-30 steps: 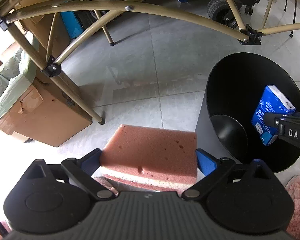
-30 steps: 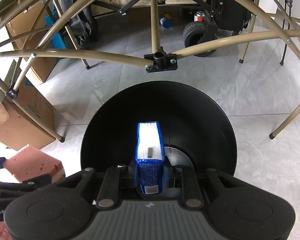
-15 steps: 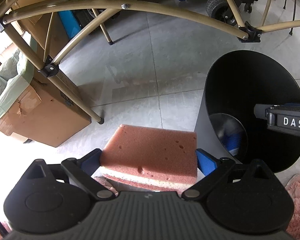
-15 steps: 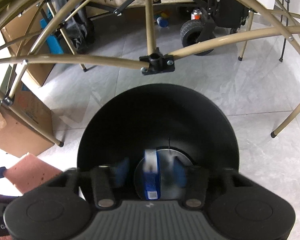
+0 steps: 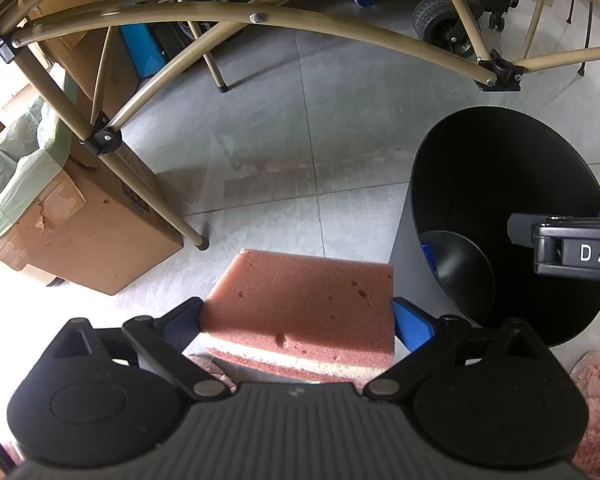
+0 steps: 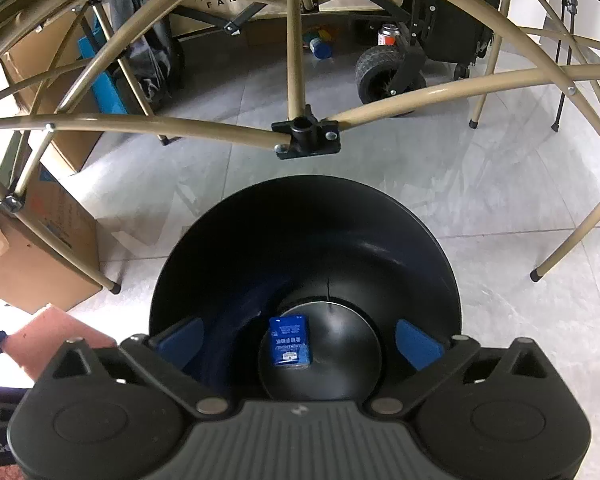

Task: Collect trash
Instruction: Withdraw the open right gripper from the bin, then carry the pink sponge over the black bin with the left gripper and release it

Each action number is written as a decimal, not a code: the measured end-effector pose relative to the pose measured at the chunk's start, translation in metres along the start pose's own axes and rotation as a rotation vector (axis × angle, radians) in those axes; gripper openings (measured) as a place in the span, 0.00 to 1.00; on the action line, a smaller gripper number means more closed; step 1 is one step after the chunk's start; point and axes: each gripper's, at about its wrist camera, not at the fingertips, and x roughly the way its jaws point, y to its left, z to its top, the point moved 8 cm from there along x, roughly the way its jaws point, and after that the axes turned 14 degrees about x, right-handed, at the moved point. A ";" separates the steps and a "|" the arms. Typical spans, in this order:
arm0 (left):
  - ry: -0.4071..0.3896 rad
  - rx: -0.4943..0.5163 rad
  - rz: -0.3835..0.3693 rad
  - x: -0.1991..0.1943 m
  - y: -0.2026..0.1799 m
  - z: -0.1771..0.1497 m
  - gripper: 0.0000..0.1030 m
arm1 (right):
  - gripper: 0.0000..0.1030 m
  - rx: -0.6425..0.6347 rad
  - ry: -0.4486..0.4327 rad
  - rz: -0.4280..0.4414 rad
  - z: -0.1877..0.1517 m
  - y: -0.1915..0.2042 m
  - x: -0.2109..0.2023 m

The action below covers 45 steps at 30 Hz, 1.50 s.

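While the right gripper point(image 6: 298, 340) hangs over the round black plastic bin point(image 6: 380, 216), its jaws opening with nothing between them, the small blue carton point(image 6: 290, 342) lies on the bin's floor. Next, the left gripper point(image 5: 298, 316), clamped on the pink rectangular sponge point(image 5: 304, 296) beside the bin, should come squarely over the mouth before letting go.

One sponge point(image 5: 300, 300), one bin point(image 6: 300, 240), one blue carton point(image 6: 290, 342), two cardboard boxes point(image 5: 88, 232).

In the left wrist view, the bin's wall point(image 5: 404, 248) hides most of the blue carton point(image 5: 427, 251)
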 end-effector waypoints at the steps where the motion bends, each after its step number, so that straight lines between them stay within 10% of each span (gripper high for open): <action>1: -0.002 0.001 -0.001 -0.001 0.000 0.000 0.96 | 1.00 0.002 0.007 -0.002 0.000 -0.001 0.000; 14: -0.019 -0.003 -0.009 -0.006 0.001 0.001 0.96 | 1.00 0.050 0.099 -0.022 -0.007 -0.013 -0.003; 45: -0.157 0.069 -0.049 -0.064 -0.054 0.036 0.96 | 1.00 0.145 -0.018 -0.053 0.016 -0.091 -0.086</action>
